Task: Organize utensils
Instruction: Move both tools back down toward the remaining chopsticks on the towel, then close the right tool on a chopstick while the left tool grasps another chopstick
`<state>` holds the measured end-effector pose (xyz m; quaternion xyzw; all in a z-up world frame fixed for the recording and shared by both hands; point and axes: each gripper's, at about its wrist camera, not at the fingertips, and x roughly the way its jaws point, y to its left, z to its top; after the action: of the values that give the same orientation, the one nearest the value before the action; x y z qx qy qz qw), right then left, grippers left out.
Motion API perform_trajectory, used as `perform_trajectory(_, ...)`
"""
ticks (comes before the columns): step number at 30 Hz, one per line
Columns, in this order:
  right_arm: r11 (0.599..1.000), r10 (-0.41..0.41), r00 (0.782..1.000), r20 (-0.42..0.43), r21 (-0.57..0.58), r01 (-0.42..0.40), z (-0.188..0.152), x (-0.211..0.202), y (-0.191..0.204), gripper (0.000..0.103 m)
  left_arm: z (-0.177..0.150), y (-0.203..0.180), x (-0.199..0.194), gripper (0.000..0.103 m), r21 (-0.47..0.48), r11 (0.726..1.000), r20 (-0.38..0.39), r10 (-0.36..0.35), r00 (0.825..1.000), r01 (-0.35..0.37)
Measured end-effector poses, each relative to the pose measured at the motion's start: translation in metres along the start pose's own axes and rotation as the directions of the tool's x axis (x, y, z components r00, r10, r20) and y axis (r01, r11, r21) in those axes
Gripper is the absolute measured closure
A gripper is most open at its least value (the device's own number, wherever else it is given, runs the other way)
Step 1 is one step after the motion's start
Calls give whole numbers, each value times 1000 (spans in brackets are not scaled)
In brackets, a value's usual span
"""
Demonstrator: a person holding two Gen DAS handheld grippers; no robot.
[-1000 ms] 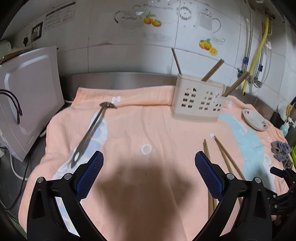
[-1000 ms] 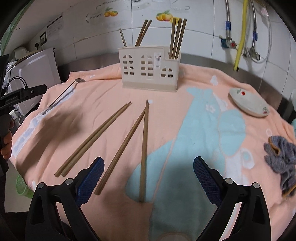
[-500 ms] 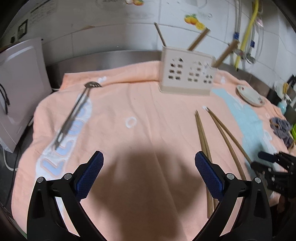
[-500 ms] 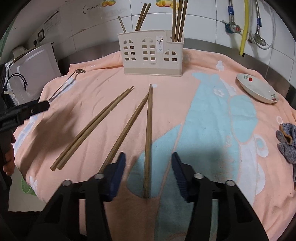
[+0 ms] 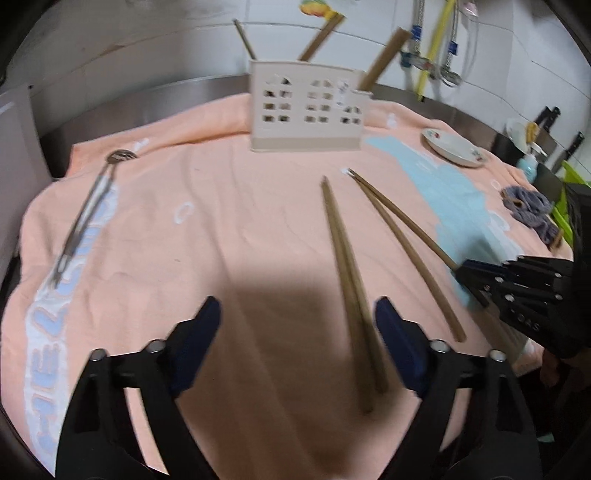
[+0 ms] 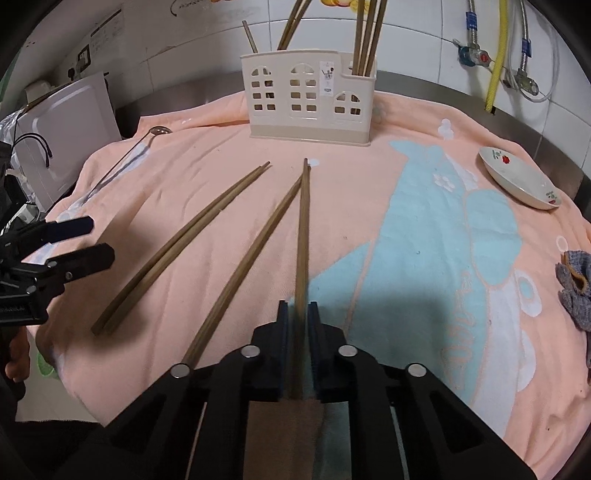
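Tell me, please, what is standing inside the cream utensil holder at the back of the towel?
The utensil holder contains wooden chopsticks bunched at its right end, another pair near the middle, and one thin stick at the left. Their lower ends are mostly hidden behind the perforated wall.

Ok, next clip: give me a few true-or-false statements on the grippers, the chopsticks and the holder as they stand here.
1. The right gripper is shut on one brown wooden chopstick. True.
2. The left gripper is shut on the metal slotted spoon. False: it is open, and the spoon lies apart on the peach towel.
3. The beige plastic utensil holder lies tipped over. False: it stands upright with chopsticks in it.
4. A small white floral dish sits on the towel. True.
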<state>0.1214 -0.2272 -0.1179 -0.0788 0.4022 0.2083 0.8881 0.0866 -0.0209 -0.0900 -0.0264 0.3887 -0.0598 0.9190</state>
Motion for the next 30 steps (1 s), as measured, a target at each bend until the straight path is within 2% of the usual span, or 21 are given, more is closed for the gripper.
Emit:
perform_trajectory(2,1000,0,1000,-2,4,0,-1,0,-2,95,0,-4,4,36,6,1000,-14,-19,1000,19)
perform_trajectory(11,1000,2,1000,1,13,-2,-4,0,-4,95,-2,-13,23,59,19,1000,-63,-17,998,18)
perform_trajectory(19,1000,-2,1000,3,8,2,-4,0,-2,94,-3,-21,26,67,45,999,-66,-6,998,10)
perform_trajectory(27,1000,-12,1000,9,-10,12,-6,-1,0,94,1,-17,22,67,90,990,-35,111,993,-107)
perform_trajectory(30,999,-24,1000,12,-24,24,-6,-1,2,94,0,-17,20,68,87,992,-34,98,995,-95)
